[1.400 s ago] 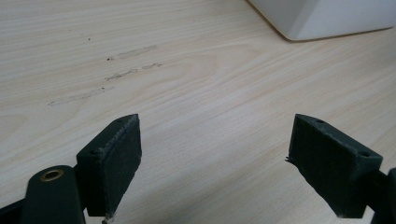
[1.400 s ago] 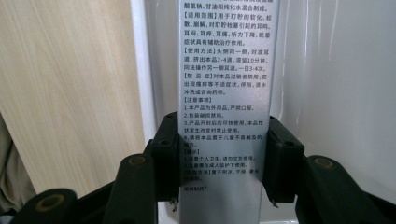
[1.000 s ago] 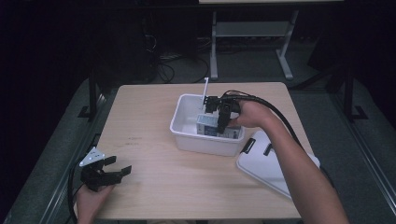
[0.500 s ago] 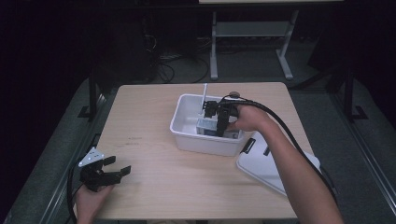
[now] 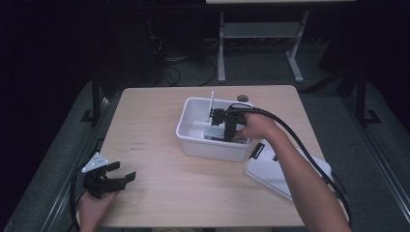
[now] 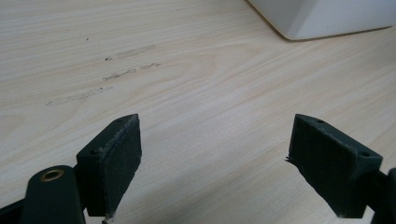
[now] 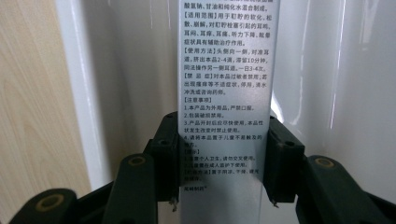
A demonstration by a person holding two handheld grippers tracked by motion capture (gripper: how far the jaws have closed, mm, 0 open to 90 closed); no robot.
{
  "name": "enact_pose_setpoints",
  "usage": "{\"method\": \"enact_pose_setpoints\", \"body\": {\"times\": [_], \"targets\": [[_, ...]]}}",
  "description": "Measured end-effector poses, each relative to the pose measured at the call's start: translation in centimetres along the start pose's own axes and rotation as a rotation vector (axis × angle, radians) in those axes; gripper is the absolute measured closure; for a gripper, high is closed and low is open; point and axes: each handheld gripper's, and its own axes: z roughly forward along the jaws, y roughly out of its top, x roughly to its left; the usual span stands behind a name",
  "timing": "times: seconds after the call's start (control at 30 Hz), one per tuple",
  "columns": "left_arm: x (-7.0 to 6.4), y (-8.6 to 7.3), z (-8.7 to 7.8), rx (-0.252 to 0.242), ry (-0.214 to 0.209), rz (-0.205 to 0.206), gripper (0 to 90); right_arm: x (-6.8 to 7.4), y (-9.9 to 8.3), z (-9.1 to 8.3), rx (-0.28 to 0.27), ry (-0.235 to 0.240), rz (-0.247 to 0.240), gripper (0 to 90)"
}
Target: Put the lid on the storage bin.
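A white plastic bin (image 5: pixel 193 140) stands in the middle of the wooden table (image 5: pixel 154 121). My right gripper (image 5: pixel 220 126) reaches into it from the right. Its jaws are shut on a silvery box printed with black text (image 7: pixel 224 93), which lies along the bin's white floor (image 7: pixel 327 93). In the high view the box (image 5: pixel 212 133) shows low inside the bin, and a thin white stick (image 5: pixel 211 104) stands up at the bin's far wall. My left gripper (image 5: pixel 121 176) rests open at the table's front left, nothing between its pads (image 6: pixel 116 163).
The bin's white lid (image 5: pixel 275 169) lies flat on the table to the right of the bin, under the right forearm. A corner of the bin (image 6: pixel 322 18) is at the top right of the left gripper view. A small round disc (image 5: pixel 242 98) sits behind the bin.
The right gripper has moved slightly left and lower inside the bin, still holding the box. The left gripper has stayed put.
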Motion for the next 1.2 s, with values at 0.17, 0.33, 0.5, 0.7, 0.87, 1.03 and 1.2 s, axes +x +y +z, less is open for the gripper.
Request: {"method": "enact_pose_setpoints", "body": {"times": [0.17, 0.33, 0.5, 0.7, 0.87, 1.03, 1.2], "targets": [[0.0, 0.0, 0.0, 0.0, -0.001, 0.001, 16.4, -0.1, 0.0, 0.5, 0.007, -0.001, -0.002, 55.0], [0.0, 0.0, 0.1, 0.004, 0.003, 0.005, 16.4, -0.1, 0.1, 0.9, 0.013, 0.001, -0.001, 55.0], [0.0, 0.0, 0.0, 0.002, 0.003, 0.004, 16.4, -0.2, 0.1, 1.0, 0.015, -0.008, 0.005, 54.8], [0.0, 0.0, 0.0, 0.001, 0.005, 0.003, 16.4, -0.5, 0.2, 1.2, 0.022, -0.01, 0.006, 54.7], [0.0, 0.0, 0.0, 0.002, 0.005, 0.003, 16.4, -0.6, 0.3, 1.4, 0.019, -0.014, 0.006, 54.5], [0.1, 0.0, -0.1, 0.0, 0.006, 0.004, 16.4, -0.7, 0.5, 1.6, 0.022, -0.012, 0.008, 54.4], [0.1, 0.0, -0.1, 0.0, 0.006, 0.004, 16.4, -0.7, 0.5, 1.6, 0.025, -0.012, 0.008, 53.9]]}}
